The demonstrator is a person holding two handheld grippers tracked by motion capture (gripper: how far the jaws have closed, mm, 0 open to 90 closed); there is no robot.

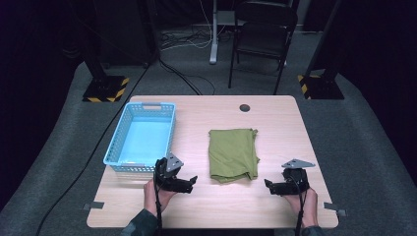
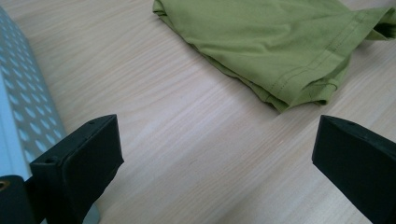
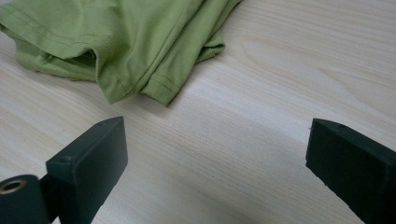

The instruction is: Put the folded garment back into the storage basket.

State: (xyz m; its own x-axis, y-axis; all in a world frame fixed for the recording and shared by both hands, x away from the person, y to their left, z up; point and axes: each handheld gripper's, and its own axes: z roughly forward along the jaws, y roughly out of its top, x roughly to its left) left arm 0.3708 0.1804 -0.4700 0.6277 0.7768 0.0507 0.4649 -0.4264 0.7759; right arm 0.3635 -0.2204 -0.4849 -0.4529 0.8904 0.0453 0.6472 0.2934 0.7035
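No text, label, brand or number is readable on any thing in these three views.

In the left gripper view, the green shirt (image 2: 275,42) is cut off at twelve and three o'clock, and the blue basket (image 2: 23,98) runs off the frame at nine o'clock. In the right gripper view, the shirt runs out at twelve and nine o'clock. In the high view, both forearms are cut off at six o'clock, and the dark spot (image 1: 244,107) at the table's (image 1: 216,206) twelve o'clock edge is too small to identify.
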